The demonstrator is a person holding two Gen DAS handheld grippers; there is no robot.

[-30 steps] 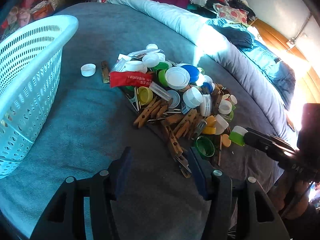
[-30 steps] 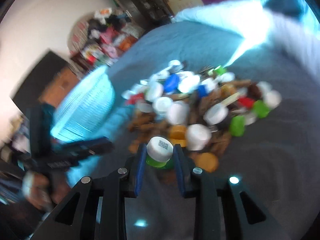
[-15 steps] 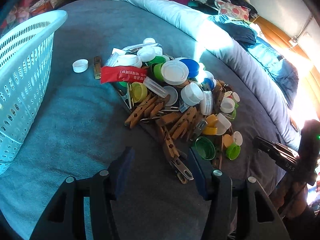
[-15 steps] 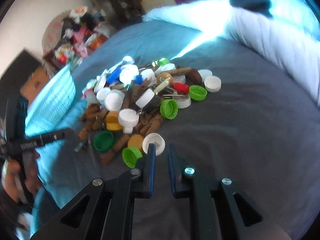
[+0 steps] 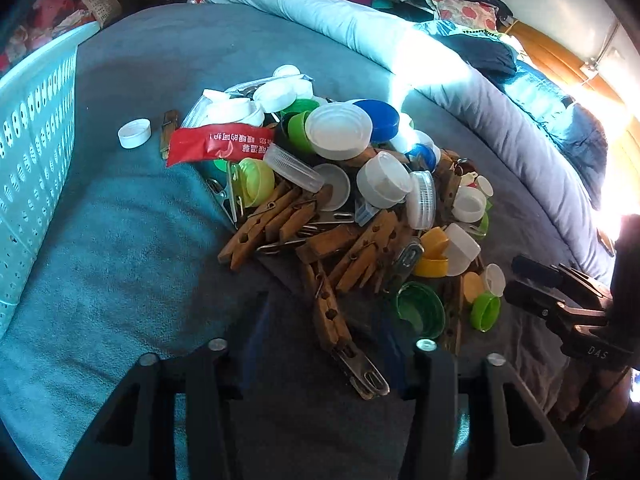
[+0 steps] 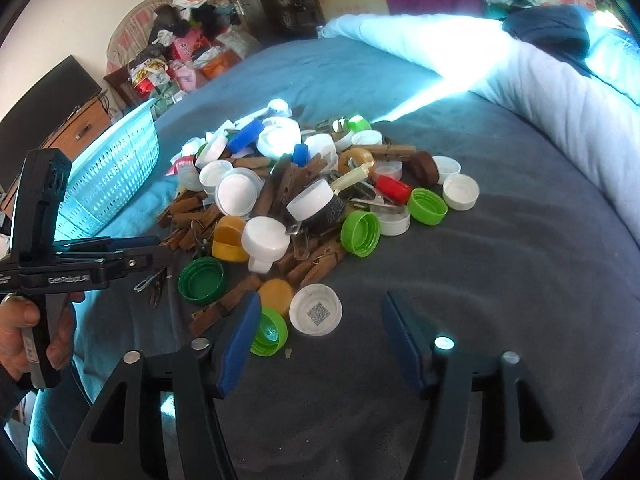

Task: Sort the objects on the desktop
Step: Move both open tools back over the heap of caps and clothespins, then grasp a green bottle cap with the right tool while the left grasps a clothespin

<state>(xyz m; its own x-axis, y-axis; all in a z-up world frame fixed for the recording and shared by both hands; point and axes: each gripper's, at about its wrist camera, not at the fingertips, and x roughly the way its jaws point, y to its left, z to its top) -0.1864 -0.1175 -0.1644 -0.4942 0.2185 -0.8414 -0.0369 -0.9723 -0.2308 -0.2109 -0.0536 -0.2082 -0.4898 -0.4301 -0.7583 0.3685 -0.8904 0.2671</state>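
A heap of bottle caps and wooden clothespins lies on the blue-grey bed cover. My left gripper hangs low over the heap's near edge. Its jaws are closing, with a wooden clothespin lying lengthwise between the blurred blue pads, which do not press on it. My right gripper is opening wide. A white cap with a QR code lies between its pads, and a light green cap rests against the left pad. Neither cap is held. Each gripper shows in the other's view: right gripper, left gripper.
A light blue perforated basket stands left of the heap and also shows as the basket in the right wrist view. A red sachet and a lone white cap lie near it. A rolled pale quilt borders the far side.
My right gripper set down the white-and-green caps, shut empty, then opened wide around them. My left gripper came down closer to the heap and its jaws narrowed around a clothespin.
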